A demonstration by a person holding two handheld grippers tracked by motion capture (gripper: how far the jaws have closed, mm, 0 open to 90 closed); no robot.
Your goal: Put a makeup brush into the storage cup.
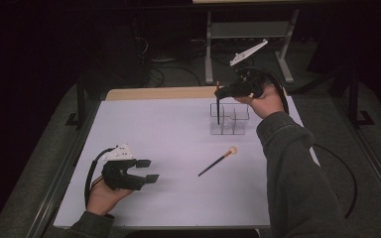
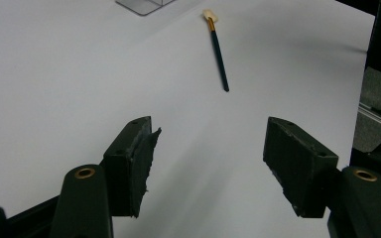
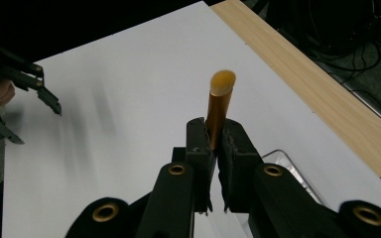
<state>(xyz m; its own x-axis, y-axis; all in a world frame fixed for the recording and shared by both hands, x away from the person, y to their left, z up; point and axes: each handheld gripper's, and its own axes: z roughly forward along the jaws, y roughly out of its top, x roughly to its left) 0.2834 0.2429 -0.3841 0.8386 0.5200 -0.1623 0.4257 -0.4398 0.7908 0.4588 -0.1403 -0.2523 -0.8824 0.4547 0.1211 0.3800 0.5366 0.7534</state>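
From the high view, my right gripper (image 1: 226,92) is up over the far side of the desk (image 1: 178,198), its jaws pinching a dark brush (image 1: 218,110) near its top end so that the handle hangs straight down into the clear organizer (image 1: 229,119). My left gripper (image 1: 146,170) rests low near the front left of the desk, jaws spread with nothing between them. A second brush (image 1: 217,162) lies loose on the white top, between the organizer and the front edge, its pale tip toward the organizer.

In the left gripper view, my jaws stand wide apart over bare desk. The loose brush (image 2: 218,49) lies well ahead, and a corner of the organizer (image 2: 141,5) sits beyond it. Nothing stands between these jaws and that brush.

In the right gripper view, my jaws are pressed tight on the brush's golden ferrule (image 3: 218,106), which sticks up between them. The organizer's rim (image 3: 287,161) shows just below and to one side; the other gripper (image 3: 15,87) is far off.

The risks, as I judge them: the grip is on a smooth, round ferrule, so the brush could swivel or slip. If I let go while the handle rests on a divider wall rather than inside a compartment, it may tip out, and dragging it sideways could shove or topple the light organizer.
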